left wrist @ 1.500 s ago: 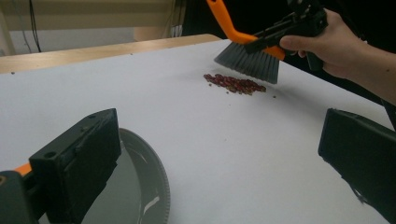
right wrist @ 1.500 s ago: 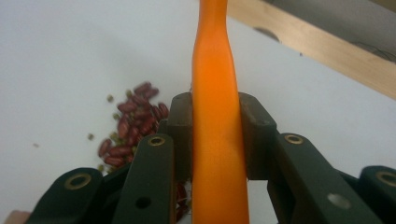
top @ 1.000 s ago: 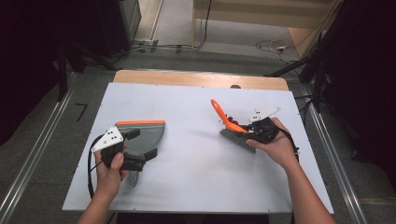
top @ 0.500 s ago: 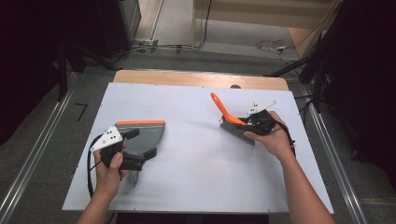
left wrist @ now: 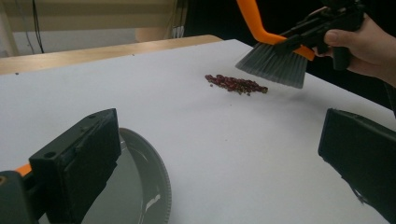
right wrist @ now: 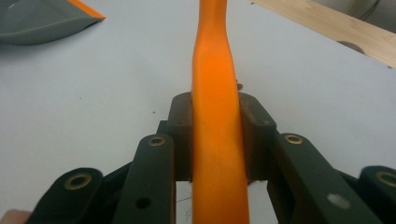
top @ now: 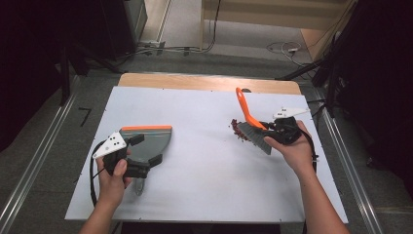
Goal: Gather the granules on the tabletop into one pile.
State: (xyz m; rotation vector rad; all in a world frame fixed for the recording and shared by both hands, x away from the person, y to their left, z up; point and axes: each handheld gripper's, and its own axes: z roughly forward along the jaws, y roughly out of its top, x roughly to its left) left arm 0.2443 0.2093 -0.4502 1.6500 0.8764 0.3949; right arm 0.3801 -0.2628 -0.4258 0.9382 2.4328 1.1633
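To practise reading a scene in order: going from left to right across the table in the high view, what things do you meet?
Left gripper → grey dustpan with an orange edge → small pile of dark red bits → orange-handled brush → right gripper shut on the brush.

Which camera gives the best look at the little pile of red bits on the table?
The left gripper view: the pile lies unobstructed on the table, just below the brush. The high view shows it small and half hidden by the bristles. The right gripper view catches a speck beside the handle.
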